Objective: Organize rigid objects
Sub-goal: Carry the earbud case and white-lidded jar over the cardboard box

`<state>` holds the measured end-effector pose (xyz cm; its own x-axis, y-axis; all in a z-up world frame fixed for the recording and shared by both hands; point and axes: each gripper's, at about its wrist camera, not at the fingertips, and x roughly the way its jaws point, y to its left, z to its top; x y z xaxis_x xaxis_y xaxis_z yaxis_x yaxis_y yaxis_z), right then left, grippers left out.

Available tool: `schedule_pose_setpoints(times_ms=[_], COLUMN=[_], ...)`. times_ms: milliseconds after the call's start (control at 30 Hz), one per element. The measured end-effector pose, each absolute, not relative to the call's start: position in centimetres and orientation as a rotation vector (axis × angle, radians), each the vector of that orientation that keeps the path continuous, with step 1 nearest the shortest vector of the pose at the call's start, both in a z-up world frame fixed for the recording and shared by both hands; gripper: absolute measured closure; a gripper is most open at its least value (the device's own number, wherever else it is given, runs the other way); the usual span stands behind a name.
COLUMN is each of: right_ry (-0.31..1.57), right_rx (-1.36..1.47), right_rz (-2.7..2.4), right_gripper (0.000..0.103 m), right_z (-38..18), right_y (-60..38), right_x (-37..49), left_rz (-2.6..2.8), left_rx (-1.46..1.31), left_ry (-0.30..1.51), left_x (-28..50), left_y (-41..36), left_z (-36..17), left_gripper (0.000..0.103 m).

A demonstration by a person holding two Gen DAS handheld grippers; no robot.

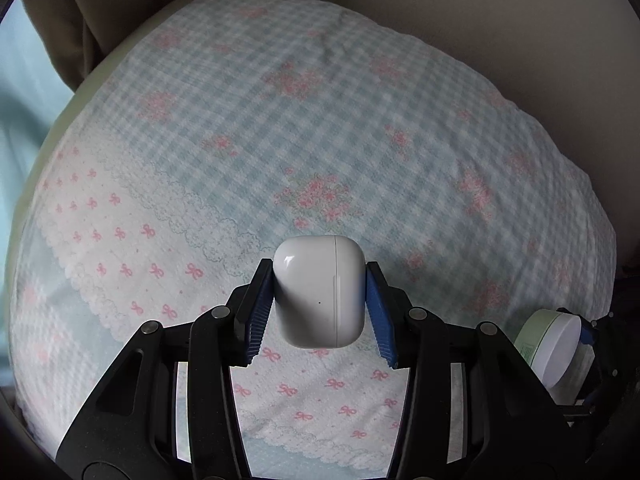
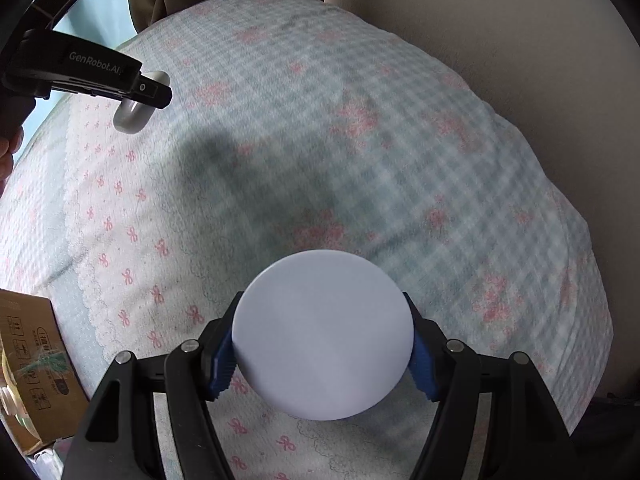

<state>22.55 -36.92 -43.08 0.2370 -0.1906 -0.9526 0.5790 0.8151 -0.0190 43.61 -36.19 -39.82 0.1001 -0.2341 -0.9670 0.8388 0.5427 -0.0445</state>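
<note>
Carrying step: the left gripper [image 1: 320, 300] clamps the earbud case [image 1: 319, 291] and the right gripper [image 2: 322, 348] clamps the cream jar [image 2: 322, 334], both above the bedspread [image 1: 360, 120]. Next, each probably needs a drop-off spot, perhaps the cardboard box [image 2: 32, 368] beside the bedspread.

Glossy white earbud case [image 1: 319, 294] w/ tiny dark dot. Jar [image 1: 548, 346]: pale green body, white lid. Bedspread [image 1: 360, 128]: pale blue-white gingham w/ pink flower bunches; white border strip w/ small pink bows. Grippers black w/ blue pads [image 1: 378, 312]. Brown cardboard box [image 2: 28, 360], dark print. Beige curtain [image 1: 80, 12].
</note>
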Motion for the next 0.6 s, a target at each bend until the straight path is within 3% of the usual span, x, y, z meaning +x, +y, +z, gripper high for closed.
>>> schedule_pose_setpoints(times_ms=[300, 600], right_ry=[1.143, 1.096], right_rx=[0.306, 0.241], right_rz=[-0.507, -0.329], right_gripper=[0.037, 0.037], right_z=[-34.7, -25.9], right_y=[-36.6, -32.3], right_x=[22.4, 22.0], left_rz=[-0.852, -0.725], left_rx=[0.485, 0.344], left_ry=[1.157, 1.103], left_x=[41.8, 39.0], left_y=[-30.1, -17.8], left_z=[-31.1, -23.0], left_gripper=[0.062, 0.062])
